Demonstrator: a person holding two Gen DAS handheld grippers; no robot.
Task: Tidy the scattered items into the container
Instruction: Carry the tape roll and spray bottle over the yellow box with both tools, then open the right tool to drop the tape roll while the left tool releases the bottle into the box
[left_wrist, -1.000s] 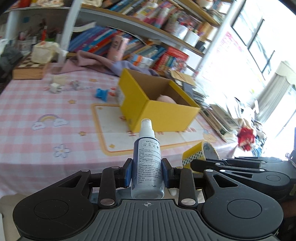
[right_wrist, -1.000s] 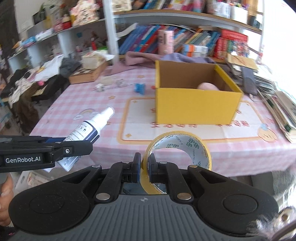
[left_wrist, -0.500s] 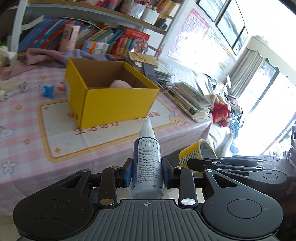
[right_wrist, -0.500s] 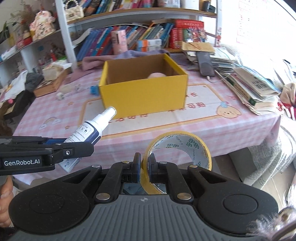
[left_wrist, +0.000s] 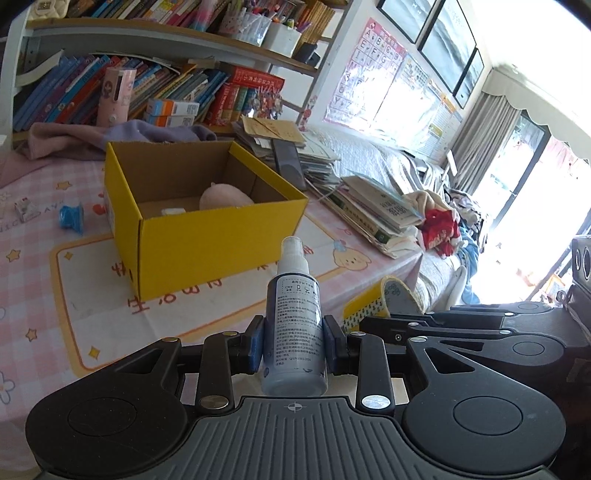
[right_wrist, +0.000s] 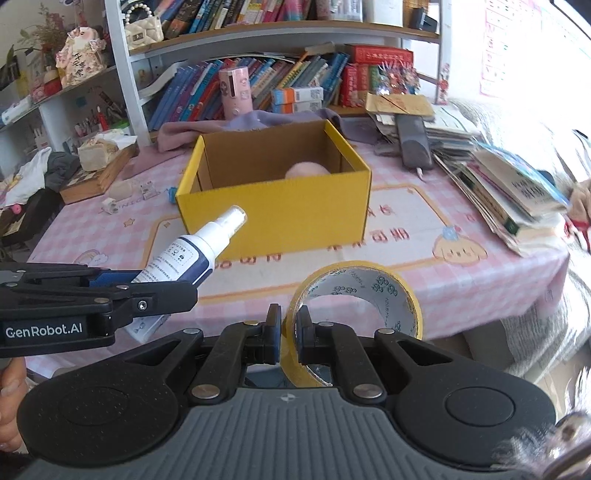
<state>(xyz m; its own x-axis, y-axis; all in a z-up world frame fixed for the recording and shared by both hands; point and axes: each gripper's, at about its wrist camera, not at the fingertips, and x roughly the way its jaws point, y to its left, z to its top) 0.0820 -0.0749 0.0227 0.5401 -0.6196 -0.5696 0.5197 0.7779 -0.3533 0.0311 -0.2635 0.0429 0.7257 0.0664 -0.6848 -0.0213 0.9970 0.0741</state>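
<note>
A spray bottle (left_wrist: 294, 325) is clamped upright between the blue pads of the left gripper (left_wrist: 294, 343), white nozzle at 12 o'clock; the jaws are drawn in narrow on its body. In the right wrist view the same bottle (right_wrist: 192, 254) is seen tilted, nozzle toward 1 o'clock, held out from the left gripper (right_wrist: 147, 291) at 9 o'clock of the frame.

A roll of yellow tape (right_wrist: 354, 317) is pinched by its wall between the pads of the right gripper (right_wrist: 287, 334), jaws nearly fully together, the ring standing on edge. From the left wrist view the tape (left_wrist: 380, 302) and the right gripper (left_wrist: 373, 321) are seen at about 3 o'clock of the bottle.

The yellow cardboard box (right_wrist: 273, 218) is found open-topped on a pink checked tablecloth (right_wrist: 424, 280), at 12 o'clock ahead of both grippers and apart from them. Inside it a pale pink rounded item (left_wrist: 225, 195) is seen against the far side, with a small white piece (left_wrist: 173, 211) beside it.

Left on the cloth at 9 o'clock of the box: a small blue object (left_wrist: 72, 218) and a small white box (left_wrist: 25, 209). A stack of books (right_wrist: 513, 195) is noted at 3 o'clock of the box. Part of a person's hand (right_wrist: 11, 398) is visible at the lower left edge.
</note>
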